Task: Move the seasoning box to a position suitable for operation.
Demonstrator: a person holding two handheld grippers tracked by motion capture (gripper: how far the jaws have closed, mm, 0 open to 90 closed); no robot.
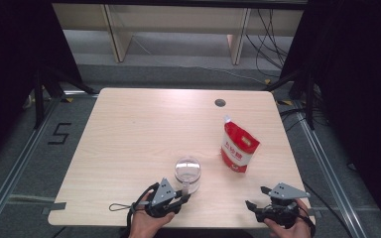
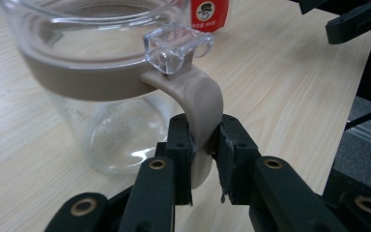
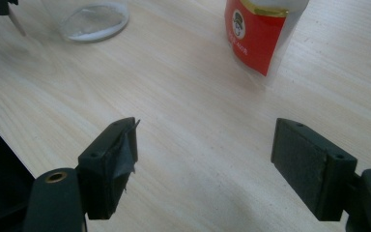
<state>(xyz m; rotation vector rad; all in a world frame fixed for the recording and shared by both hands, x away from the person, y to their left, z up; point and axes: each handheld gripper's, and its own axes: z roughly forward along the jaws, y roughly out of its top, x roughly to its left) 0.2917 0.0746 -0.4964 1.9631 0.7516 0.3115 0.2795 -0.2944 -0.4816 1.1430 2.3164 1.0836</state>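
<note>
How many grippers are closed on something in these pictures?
1. The left gripper is closed on the beige handle of the glass jar, near the table's front edge. The right gripper stands open over bare table, with nothing between its jaws.

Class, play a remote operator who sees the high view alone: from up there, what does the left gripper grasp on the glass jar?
Observer: The left gripper pinches the jar's beige handle, both pads pressing it.
Operator: Is the jar's lid on?
Observer: The jar is open; a clear catch sits above the handle.
Operator: And the right gripper?
Observer: The right gripper is wide open over bare table, aimed towards the red pouch.
</note>
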